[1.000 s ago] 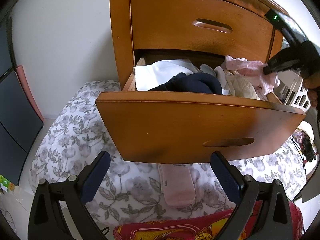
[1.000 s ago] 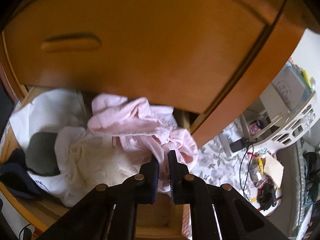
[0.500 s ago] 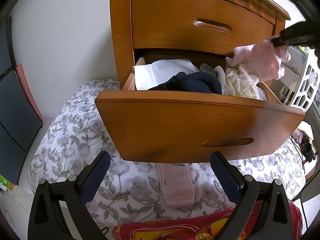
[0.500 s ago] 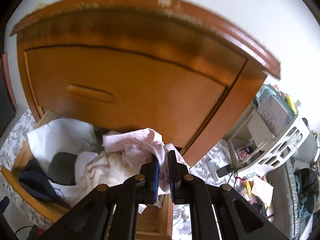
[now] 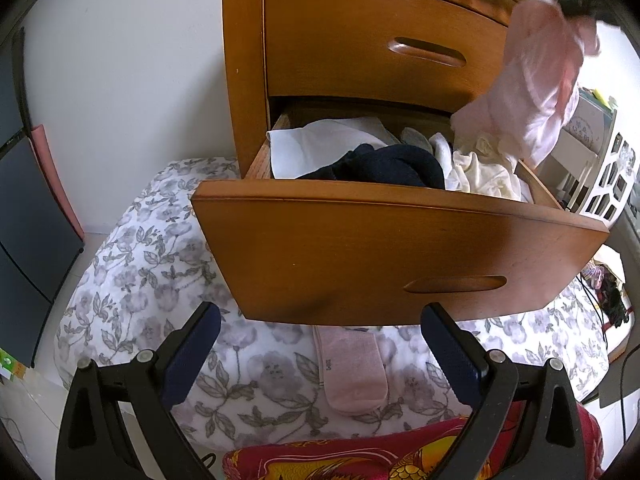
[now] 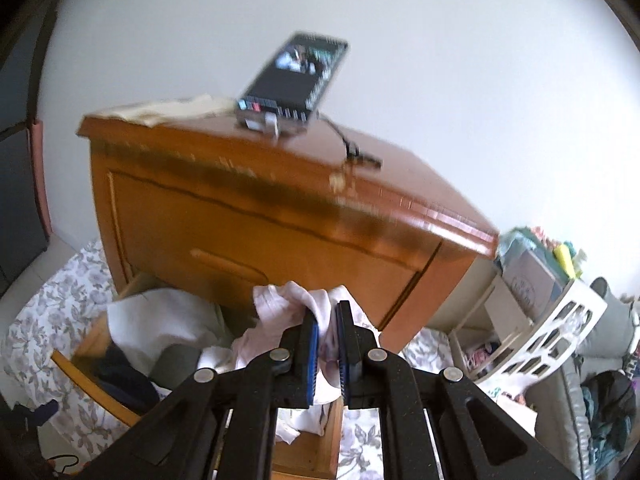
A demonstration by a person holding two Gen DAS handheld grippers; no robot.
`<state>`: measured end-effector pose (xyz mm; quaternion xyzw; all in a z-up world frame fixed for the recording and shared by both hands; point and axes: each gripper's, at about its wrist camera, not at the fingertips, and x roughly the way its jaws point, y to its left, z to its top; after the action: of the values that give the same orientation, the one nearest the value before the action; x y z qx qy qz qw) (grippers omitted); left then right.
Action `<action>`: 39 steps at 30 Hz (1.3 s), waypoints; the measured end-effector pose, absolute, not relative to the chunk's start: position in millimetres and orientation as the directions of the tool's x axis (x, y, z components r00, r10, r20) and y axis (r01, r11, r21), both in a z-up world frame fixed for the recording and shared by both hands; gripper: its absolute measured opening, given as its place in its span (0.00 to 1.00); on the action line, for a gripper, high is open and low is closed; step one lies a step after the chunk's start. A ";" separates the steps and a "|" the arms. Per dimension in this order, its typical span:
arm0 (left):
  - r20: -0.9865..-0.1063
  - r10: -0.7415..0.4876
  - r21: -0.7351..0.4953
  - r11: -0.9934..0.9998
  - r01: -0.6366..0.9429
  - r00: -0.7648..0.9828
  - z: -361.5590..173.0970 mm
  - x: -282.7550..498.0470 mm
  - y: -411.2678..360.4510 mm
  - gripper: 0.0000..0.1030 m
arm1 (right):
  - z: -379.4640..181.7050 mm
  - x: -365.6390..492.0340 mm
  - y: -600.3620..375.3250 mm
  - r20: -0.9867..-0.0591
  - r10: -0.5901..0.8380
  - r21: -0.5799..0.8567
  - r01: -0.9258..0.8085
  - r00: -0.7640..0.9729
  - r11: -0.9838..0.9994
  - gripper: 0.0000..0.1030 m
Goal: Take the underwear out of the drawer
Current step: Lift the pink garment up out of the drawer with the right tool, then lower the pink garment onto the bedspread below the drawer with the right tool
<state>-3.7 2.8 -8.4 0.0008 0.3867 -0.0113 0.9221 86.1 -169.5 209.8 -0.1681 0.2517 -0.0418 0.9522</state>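
- Above the open drawer, right gripper fingers clamp tight on pink underwear, hanging clear of the clothes pile.
- Left gripper fingers spread wide, empty, below the drawer front.
- Earlier: underwear lay in the drawer; now lifted out.

Pink underwear, thin crumpled fabric, hangs in the air at upper right of the left wrist view, above the drawer's right end, clear of it. Drawer, orange-brown wood, pulled open, stuffed with white, navy and cream clothes, centre frame.
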 end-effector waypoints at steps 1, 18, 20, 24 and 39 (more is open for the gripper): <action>-0.713 -0.020 -0.007 1.000 0.021 0.701 -8.4 -4.1 2.4 0.97 | 213.9 82.3 -166.6 -0.456 -0.160 -0.343 -0.008 0.875 0.939 0.09; -0.712 -0.020 -0.009 1.000 0.020 0.702 -8.2 -4.2 2.6 0.97 | 299.5 -7.8 -162.2 -0.227 -0.085 -0.334 0.004 0.970 0.943 0.09; -0.712 -0.021 -0.009 1.000 0.020 0.702 -8.3 -4.1 2.8 0.97 | 306.8 -21.6 -161.9 -0.198 -0.079 -0.340 0.007 0.977 0.940 0.09; -0.712 -0.021 -0.009 1.000 0.021 0.702 -8.4 -4.3 3.0 0.97 | 321.0 -53.7 -158.7 -0.144 -0.059 -0.363 0.003 0.988 0.932 0.09; -0.710 -0.023 -0.014 1.000 0.019 0.704 -6.9 -4.7 5.6 0.97 | 320.0 -113.9 -140.4 -0.168 -0.004 -0.448 -0.073 0.986 0.891 0.09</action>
<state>-4.7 5.6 -6.9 -0.0026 0.3846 -0.0114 0.9230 -113.9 -140.4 320.0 -0.2327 0.0827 0.0178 0.9689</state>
